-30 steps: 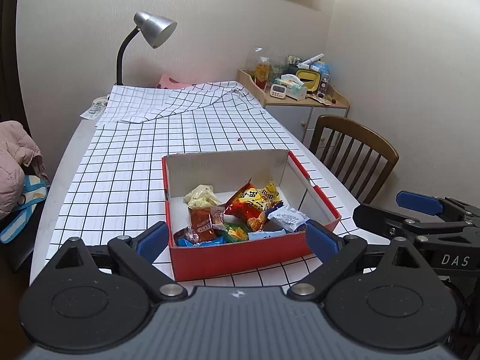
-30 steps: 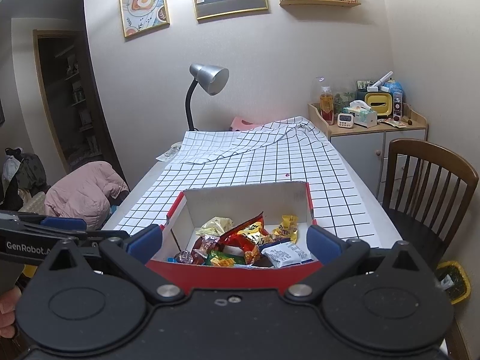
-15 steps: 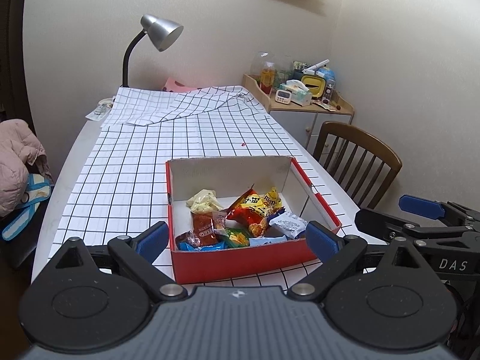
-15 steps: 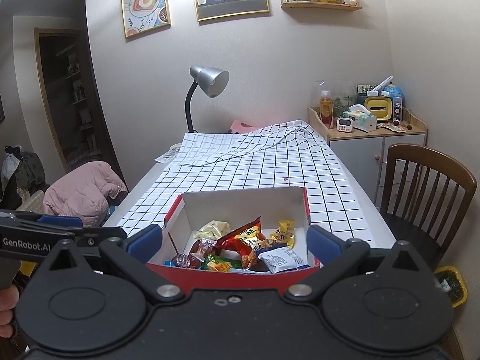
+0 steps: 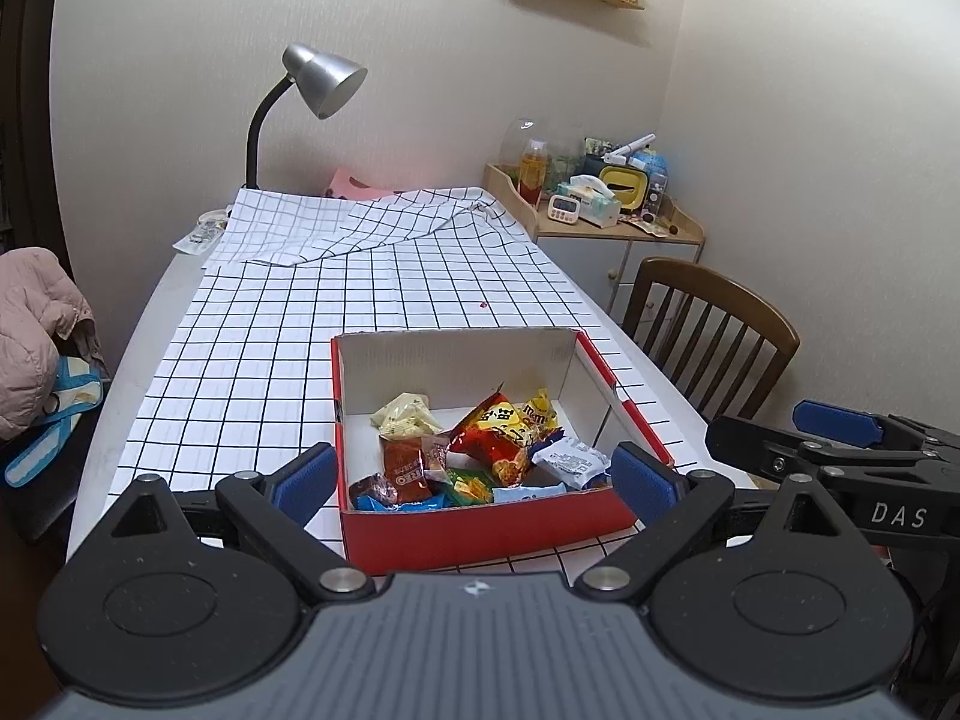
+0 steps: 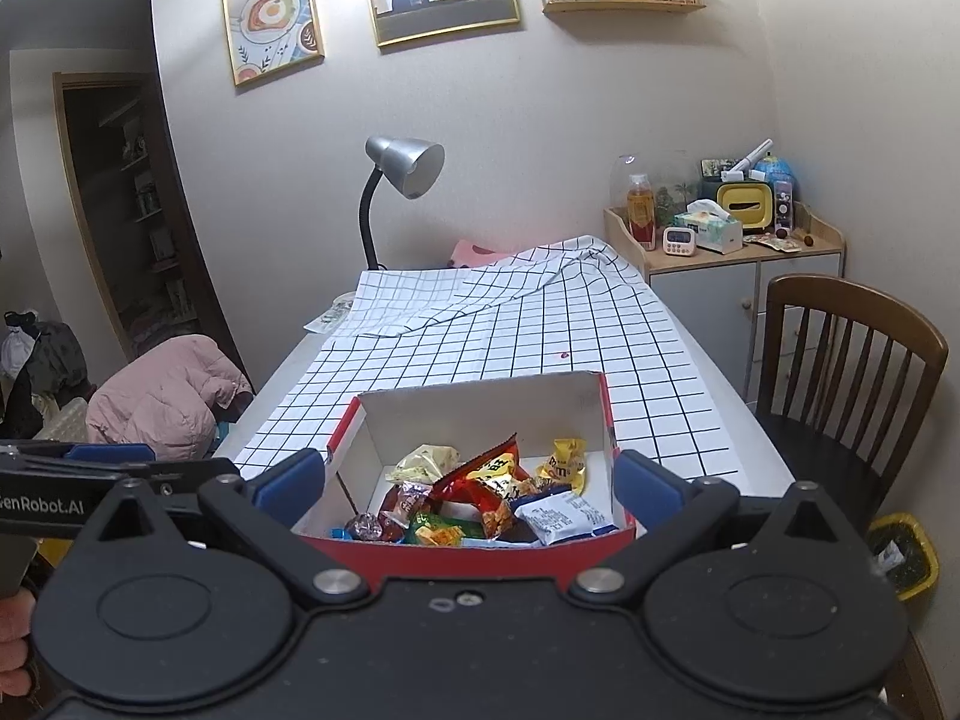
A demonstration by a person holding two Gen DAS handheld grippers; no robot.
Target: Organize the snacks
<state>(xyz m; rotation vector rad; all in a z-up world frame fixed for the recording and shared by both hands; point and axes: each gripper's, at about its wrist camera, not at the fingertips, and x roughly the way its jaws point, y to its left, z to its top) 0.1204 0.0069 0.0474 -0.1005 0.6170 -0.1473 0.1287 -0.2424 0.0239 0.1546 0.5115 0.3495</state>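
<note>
A red cardboard box [image 5: 480, 531] with white inner walls stands on the checked tablecloth. It holds several snack packets: a red-orange chip bag [image 5: 501, 429], a yellow candy pack [image 5: 540, 411], a brown cookie pack [image 5: 405, 468] and a white wrapper [image 5: 570, 462]. My left gripper [image 5: 474, 480] is open and empty, held back in front of the box. My right gripper [image 6: 468, 483] is open and empty too; the box [image 6: 603, 420] lies beyond it. The right gripper also shows in the left wrist view [image 5: 840, 450].
A grey desk lamp [image 5: 318, 78] stands at the table's far end by folded cloth [image 5: 360, 222]. A wooden chair [image 5: 714, 324] is to the right, a cluttered side cabinet [image 5: 600, 210] behind it. A pink jacket [image 6: 162, 396] lies at the left.
Both grippers have drawn back and tilted up a little, so the box sits lower in both views. Nothing in the box has moved.
</note>
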